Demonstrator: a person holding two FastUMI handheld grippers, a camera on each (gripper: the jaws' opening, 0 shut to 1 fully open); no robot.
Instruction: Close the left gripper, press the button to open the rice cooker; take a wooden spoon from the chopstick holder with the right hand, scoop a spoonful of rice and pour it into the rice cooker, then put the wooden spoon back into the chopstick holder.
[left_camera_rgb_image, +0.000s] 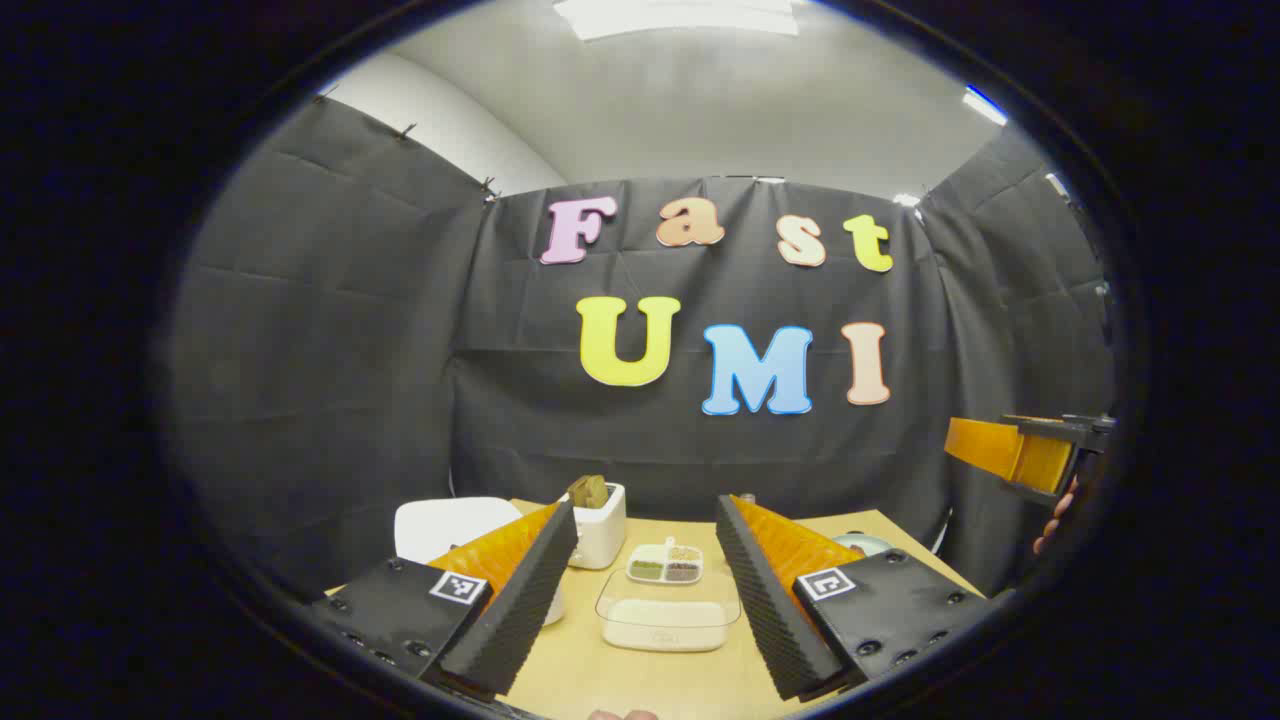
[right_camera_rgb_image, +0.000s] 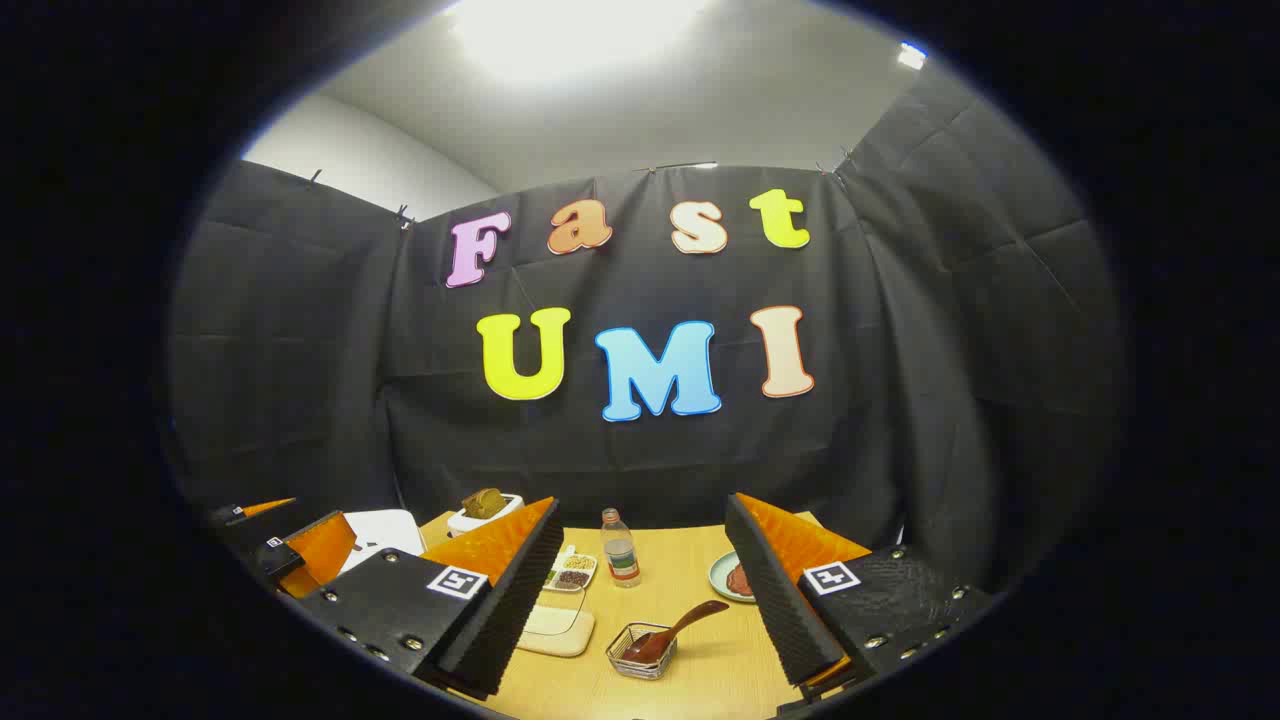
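Rice cooker (left_camera_rgb_image: 450, 525): white, closed lid, at the table's far left, partly hidden behind the left gripper's near finger in the left gripper view; also seen in the right gripper view (right_camera_rgb_image: 385, 530) as a white top behind the other gripper. Wooden spoon (right_camera_rgb_image: 675, 630): bowl down in a small wire holder (right_camera_rgb_image: 642, 652) on the table (right_camera_rgb_image: 700, 680), handle leaning up to the right, lying between the right gripper's fingers in that view but apart from both. Rice box (left_camera_rgb_image: 668, 612): clear, shallow, white contents, near the table's middle front; its corner shows in the right gripper view (right_camera_rgb_image: 555, 630). Divided dish (left_camera_rgb_image: 665, 565): white, small heaps of grains in several colours, just behind the rice box. White pot (left_camera_rgb_image: 600, 520): square, brown contents on top, beside the rice cooker. Bottle (right_camera_rgb_image: 620, 548): clear, labelled, upright behind the holder. Plate (right_camera_rgb_image: 735, 578): pale, something reddish on it, at the right, partly behind a finger. Left gripper (left_camera_rgb_image: 645, 590): above the table's near edge, fingers spread wide, holding nothing. Right gripper (right_camera_rgb_image: 640, 600): raised over the near edge, fingers spread wide, empty; seen too at the right edge of the left gripper view (left_camera_rgb_image: 1030, 455), a hand (left_camera_rgb_image: 1055, 520) beneath it.
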